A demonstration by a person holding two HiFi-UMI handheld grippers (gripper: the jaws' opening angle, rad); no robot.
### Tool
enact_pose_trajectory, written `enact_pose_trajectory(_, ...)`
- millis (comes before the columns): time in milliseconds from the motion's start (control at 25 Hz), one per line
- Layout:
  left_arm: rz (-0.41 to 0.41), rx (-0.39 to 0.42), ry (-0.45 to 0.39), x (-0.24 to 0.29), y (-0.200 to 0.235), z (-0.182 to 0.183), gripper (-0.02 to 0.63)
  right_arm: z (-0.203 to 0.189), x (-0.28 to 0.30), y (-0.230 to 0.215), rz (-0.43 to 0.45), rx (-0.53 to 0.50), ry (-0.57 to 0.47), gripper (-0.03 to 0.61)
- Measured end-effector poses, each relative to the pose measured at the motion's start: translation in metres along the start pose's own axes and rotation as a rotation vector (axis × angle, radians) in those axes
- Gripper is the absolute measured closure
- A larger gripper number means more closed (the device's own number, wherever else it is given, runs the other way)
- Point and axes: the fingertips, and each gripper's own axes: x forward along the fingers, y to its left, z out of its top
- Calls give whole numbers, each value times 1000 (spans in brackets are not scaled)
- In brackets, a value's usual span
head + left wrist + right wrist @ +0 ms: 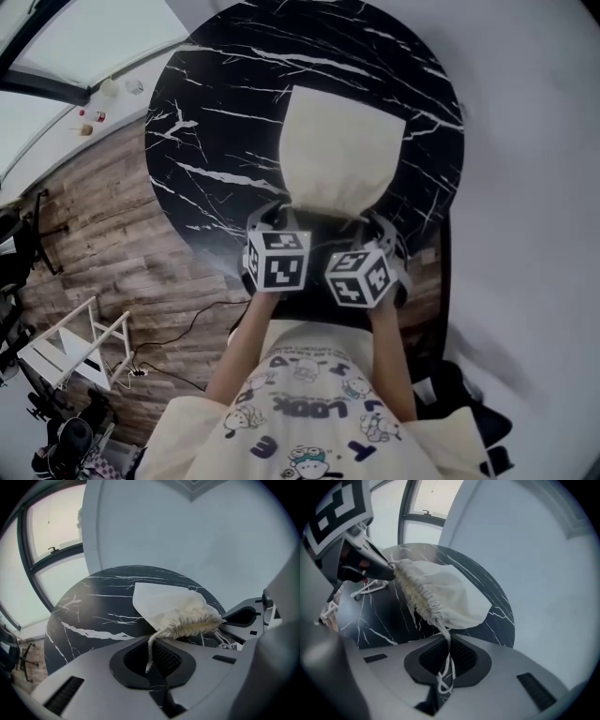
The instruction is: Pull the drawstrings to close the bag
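A cream cloth bag point(337, 155) lies on the round black marble table point(216, 103), its gathered mouth toward me. My left gripper point(272, 214) sits at the mouth's left end and my right gripper point(377, 223) at its right end. In the left gripper view the bag point(173, 607) is puckered tight, and a white drawstring point(150, 649) runs from it into the left gripper point(152, 667), which is shut on it. In the right gripper view the bag point(447, 597) hangs bunched, and the right gripper point(445, 670) is shut on the looped drawstring point(446, 660).
Wooden floor point(103, 244) lies left of the table, with a white frame point(66, 347) and cables on it. Small items point(94, 114) sit on a pale ledge at the upper left. A dark object point(459, 394) is on the floor at the lower right. A white wall point(187, 541) stands behind the table.
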Motion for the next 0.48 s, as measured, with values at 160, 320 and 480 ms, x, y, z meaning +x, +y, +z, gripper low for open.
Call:
enact_pose_trajectory(160, -27, -98, -26, 0, 1, 0, 575, 4, -1, -4, 185, 519, -119, 558)
enact_pose_trajectory(320, -103, -290, -34, 1, -5, -5, 575, -3, 4, -6, 367, 1125, -164, 558)
enact_pose_trajectory(480, -94, -344, -36, 1, 1, -7, 575, -13, 4, -14, 280, 1159, -174, 558)
